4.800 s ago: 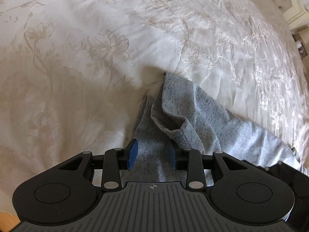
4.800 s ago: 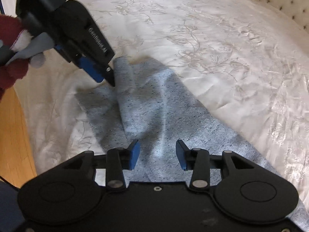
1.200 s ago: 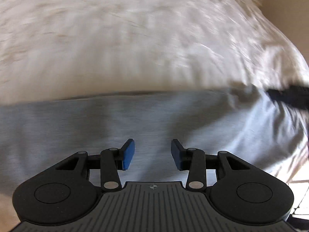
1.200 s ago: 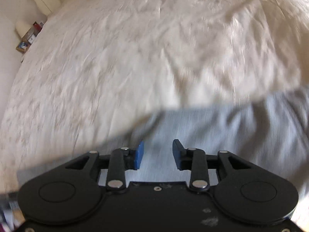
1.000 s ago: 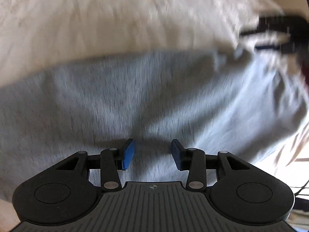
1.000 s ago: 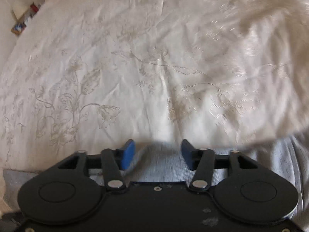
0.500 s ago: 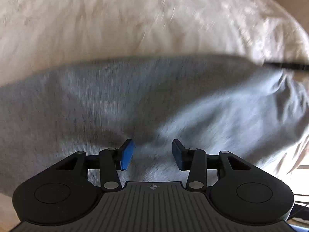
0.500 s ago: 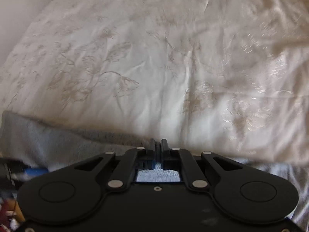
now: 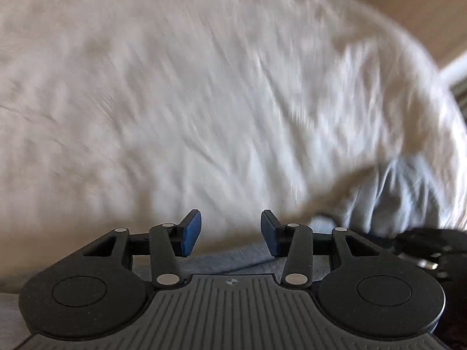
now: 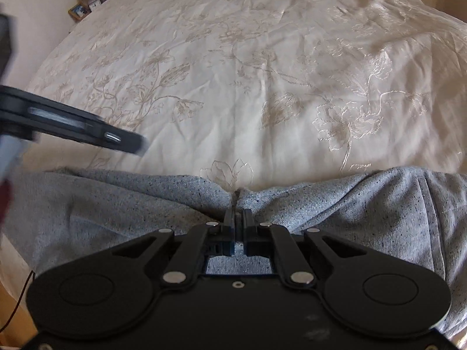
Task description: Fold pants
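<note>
The grey speckled pants (image 10: 102, 204) lie across the near edge of the bed. My right gripper (image 10: 239, 218) is shut on a bunched pinch of the pants' far edge at the middle. My left gripper (image 9: 230, 232) is open and empty, its blue pads (image 9: 191, 232) apart over the pants' edge (image 9: 227, 258); this view is motion-blurred. More of the pants (image 9: 408, 192) shows at the right of the left wrist view. The left gripper also shows blurred at the left of the right wrist view (image 10: 87, 131), above the pants.
The cream embroidered bedspread (image 10: 248, 73) covers the bed beyond the pants. A nightstand with small frames (image 10: 93, 0) stands at the far left. Wooden floor (image 10: 11, 329) shows below the bed's near left edge.
My right gripper has closed on the pants' far edge and holds it. My left gripper, still open, has swung fast away from over the cloth toward the bedspread.
</note>
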{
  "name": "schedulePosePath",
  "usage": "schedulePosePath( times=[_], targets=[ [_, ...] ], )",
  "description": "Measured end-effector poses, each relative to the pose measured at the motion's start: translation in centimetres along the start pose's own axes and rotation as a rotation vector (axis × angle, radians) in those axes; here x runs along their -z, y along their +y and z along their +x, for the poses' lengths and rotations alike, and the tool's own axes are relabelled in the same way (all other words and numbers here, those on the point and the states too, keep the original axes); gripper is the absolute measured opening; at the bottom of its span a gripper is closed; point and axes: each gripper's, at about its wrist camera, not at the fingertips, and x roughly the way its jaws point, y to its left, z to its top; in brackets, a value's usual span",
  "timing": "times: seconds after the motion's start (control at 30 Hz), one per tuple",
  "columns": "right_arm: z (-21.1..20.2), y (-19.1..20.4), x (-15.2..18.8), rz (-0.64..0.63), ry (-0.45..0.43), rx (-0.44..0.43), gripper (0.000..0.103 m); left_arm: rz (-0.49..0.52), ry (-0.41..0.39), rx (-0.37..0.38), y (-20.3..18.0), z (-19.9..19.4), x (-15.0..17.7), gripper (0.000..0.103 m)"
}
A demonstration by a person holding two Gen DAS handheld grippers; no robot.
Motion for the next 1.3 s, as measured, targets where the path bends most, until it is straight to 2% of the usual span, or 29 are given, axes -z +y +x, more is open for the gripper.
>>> schedulePosePath(
  times=[0.07,0.1,0.2,0.37,0.5,0.63,0.73,0.8,0.83,0.87,0.9,0.93,1.03,1.13,1.2,1.3],
  targets=[
    [-0.1,-0.2,-0.1,-0.001,-0.007,-0.004,0.006,-0.003,0.099,0.047,-0.4,1.7,1.3,0.044],
    [-0.2,-0.3,-0.2,-0.004,-0.005,-0.007,0.007,0.005,0.106,0.055,-0.5,1.7,1.8,0.044],
    [-1.5,-0.7,-0.8,-0.006,-0.025,-0.009,0.012,0.046,0.068,0.058,-1.5,0.7,3.3,0.044],
    [-1.9,-1.1,-4.1,-0.046,-0.056,-0.014,0.045,0.044,0.028,0.057,-2.2,-0.6,4.4,0.044],
    [0.9,-0.2,-7.0,-0.102,0.033,-0.038,0.048,0.047,0.022,0.06,-3.0,-0.6,4.3,0.044],
    [3.5,1.0,-8.0,-0.194,0.148,-0.026,0.048,0.053,0.016,0.051,-3.3,-0.7,4.2,0.044],
    [4.0,1.1,-7.3,-0.247,0.23,-0.005,0.048,0.045,0.008,0.051,-3.0,-1.2,4.2,0.044],
    [4.0,0.8,-6.6,-0.275,0.266,0.015,0.043,0.05,0.0,0.047,-3.0,-1.4,4.2,0.044],
    [3.9,0.7,-6.1,-0.284,0.276,0.024,0.037,0.056,-0.012,0.037,-3.1,-1.6,4.1,0.044],
    [3.8,0.4,-5.8,-0.29,0.28,0.033,0.025,0.061,-0.03,0.024,-3.1,-2.0,4.0,0.044],
    [3.7,0.2,-5.5,-0.294,0.283,0.044,0.019,0.064,-0.053,0.012,-3.1,-2.4,3.9,0.044],
    [3.7,-0.2,-5.3,-0.287,0.28,0.044,0.01,0.066,-0.077,0.005,-2.9,-3.0,3.9,0.044],
    [3.1,-0.7,-5.4,-0.245,0.247,0.046,0.009,0.064,-0.137,0.001,-2.3,-4.8,4.1,0.044],
    [2.5,-0.8,-5.9,-0.22,0.187,0.07,0.008,0.07,-0.17,0.03,-1.6,-6.2,5.3,0.044],
    [2.0,-0.7,-6.5,-0.202,0.134,0.096,0.007,0.076,-0.169,0.047,-1.3,-6.4,6.3,0.044],
    [2.1,-0.9,-7.8,-0.177,0.073,0.125,0.007,0.072,-0.107,0.025,-0.7,-5.0,7.6,0.044]
  ],
)
